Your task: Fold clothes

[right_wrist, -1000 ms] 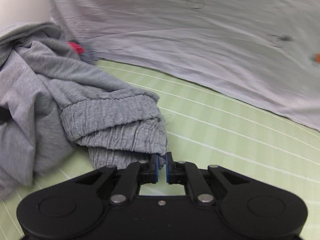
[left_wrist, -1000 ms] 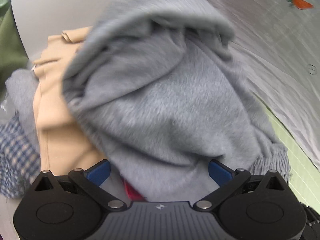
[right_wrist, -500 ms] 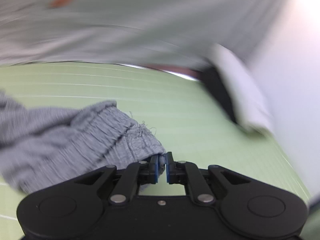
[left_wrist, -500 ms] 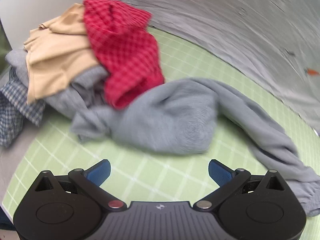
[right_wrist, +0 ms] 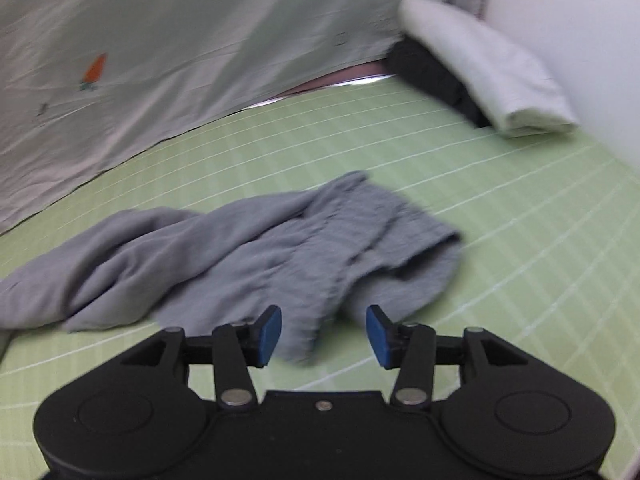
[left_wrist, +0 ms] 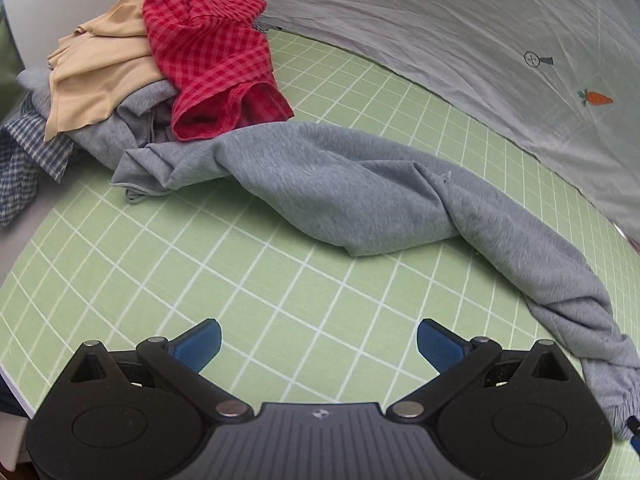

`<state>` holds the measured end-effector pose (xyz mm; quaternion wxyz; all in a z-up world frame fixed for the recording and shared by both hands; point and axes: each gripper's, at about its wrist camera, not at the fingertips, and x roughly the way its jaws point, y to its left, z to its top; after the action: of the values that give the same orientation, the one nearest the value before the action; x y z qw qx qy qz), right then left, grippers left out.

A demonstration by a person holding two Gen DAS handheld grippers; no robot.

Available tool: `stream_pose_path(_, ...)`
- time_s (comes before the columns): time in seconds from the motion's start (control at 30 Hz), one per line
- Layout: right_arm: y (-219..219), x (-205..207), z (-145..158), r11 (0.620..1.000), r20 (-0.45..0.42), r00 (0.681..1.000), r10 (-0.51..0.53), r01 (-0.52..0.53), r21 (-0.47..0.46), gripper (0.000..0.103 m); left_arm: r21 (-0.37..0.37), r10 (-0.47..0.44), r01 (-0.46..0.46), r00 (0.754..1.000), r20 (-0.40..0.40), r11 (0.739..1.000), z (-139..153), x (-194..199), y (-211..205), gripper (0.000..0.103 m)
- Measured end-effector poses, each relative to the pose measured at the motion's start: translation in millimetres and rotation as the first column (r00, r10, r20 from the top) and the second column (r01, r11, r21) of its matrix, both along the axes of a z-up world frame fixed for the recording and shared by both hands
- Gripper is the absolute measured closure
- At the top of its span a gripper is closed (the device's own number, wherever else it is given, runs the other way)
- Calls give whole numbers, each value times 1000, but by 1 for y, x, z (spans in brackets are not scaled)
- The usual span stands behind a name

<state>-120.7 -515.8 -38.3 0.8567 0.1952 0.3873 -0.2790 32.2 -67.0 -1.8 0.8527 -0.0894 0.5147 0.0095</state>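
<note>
Grey trousers (left_wrist: 360,196) lie on the green mat (left_wrist: 240,280), nothing boxed.

Right wrist view blurred throughout, so weave and hem of the grey garment (right_wrist: 256,256) unclear. Far end of the dark folded item (right_wrist: 436,80) hidden under the pale folded cloth (right_wrist: 480,64). In the left wrist view, blue checked cloth (left_wrist: 20,164) cut off at the left edge, lower grey clothes (left_wrist: 120,128) buried beneath the pile
</note>
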Motion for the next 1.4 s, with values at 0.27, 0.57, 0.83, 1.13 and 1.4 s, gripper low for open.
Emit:
stream_pose_path(0.27,-10,30,-20,994,-53,995,83,-79,74,54,-81,128,-126,992,21,989,-11,23,3,10)
stream_pose_path(0.57,-34,41,-14,991,-41,995,94,-90,101,91,-225,262,-263,964,-37,938,-49,90,17,59)
stream_pose_path(0.83,-101,52,26,998,101,994,-36,30,59,95,-234,250,-257,967,-56,938,-61,136,14,99)
stream_pose_path(1.13,-129,30,74,992,239,963,-126,129,3,95,-239,270,-247,961,67,939,-19,105,24,101)
stream_pose_path(1.4,-142,-72,72,970,187,952,-242,240,33,96,-153,335,-327,942,31,933,-4,11,64,101)
